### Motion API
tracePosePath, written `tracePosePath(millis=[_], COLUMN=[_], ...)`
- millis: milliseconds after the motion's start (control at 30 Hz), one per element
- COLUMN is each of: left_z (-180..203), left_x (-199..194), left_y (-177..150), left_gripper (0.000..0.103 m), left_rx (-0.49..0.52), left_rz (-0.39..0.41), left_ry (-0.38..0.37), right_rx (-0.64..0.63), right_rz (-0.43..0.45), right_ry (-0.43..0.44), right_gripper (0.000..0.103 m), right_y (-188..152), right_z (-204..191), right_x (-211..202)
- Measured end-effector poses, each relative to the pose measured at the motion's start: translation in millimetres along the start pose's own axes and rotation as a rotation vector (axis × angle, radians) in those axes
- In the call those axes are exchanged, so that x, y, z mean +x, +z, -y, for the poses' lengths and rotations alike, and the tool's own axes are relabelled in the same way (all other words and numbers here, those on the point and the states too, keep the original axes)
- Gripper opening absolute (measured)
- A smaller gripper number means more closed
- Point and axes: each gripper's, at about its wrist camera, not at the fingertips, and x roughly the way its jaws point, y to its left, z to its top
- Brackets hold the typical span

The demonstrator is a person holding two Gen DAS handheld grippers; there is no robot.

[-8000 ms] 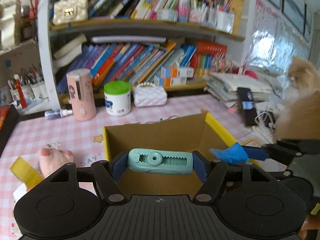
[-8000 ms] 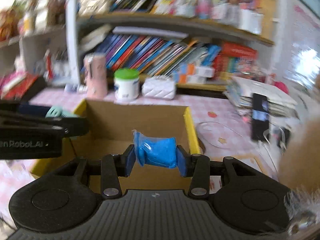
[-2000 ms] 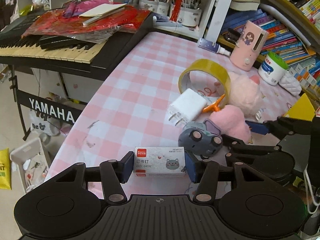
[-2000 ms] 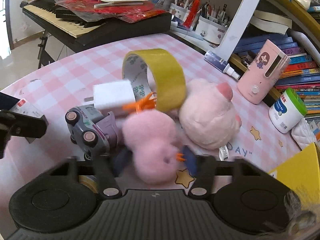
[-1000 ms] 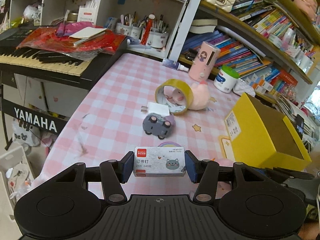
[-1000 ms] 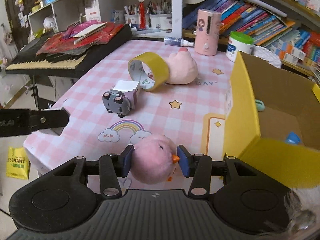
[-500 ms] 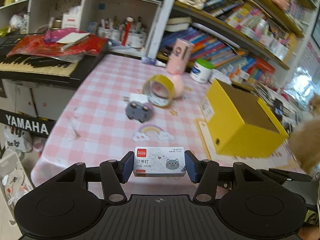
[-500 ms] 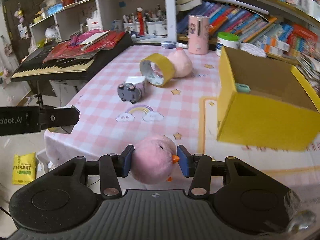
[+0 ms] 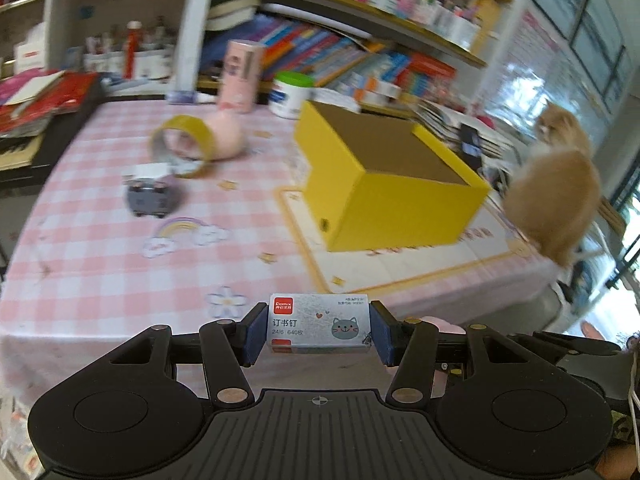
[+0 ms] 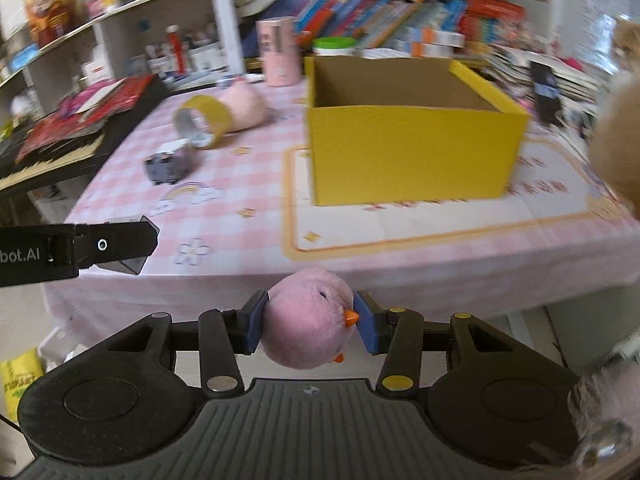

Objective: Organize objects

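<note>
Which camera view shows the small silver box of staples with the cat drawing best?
The left wrist view shows it best. There the small silver box of staples sits clamped between the left gripper pads, close and sharp, with its red label and cat drawing readable. In the right wrist view only the left gripper's black side appears; the box itself is not visible.

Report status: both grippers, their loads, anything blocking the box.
Left gripper shut on staple box. Right gripper shut on pink plush chick. Yellow box open-topped, path clear; fluffy animal beside its right side.
</note>
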Motion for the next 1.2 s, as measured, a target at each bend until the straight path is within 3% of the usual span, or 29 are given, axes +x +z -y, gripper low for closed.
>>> tracePosePath(millis=[533, 933, 1200], left_z=[54.3, 89.4, 104.7], left_x=[40.6, 73.5, 96.6], left_y=[21.9, 77.7, 109.6], left_gripper=[0.052, 0.052, 0.052], left_rx=[0.096, 0.12, 0.107], left_rz=[-0.017, 0.072, 0.126], left_ry=[-0.095, -0.107, -0.072], right_rx=[0.112, 0.097, 0.046], right_rz=[0.003, 0.075, 0.155], right_ry=[-0.108, -0.113, -0.076], right_gripper=[0.044, 0.044, 0.044], right_y=[0.0, 57.4, 103.1], right_z=[66.5, 113.8, 138.3], right_x=[-7.2, -0.6, -1.1])
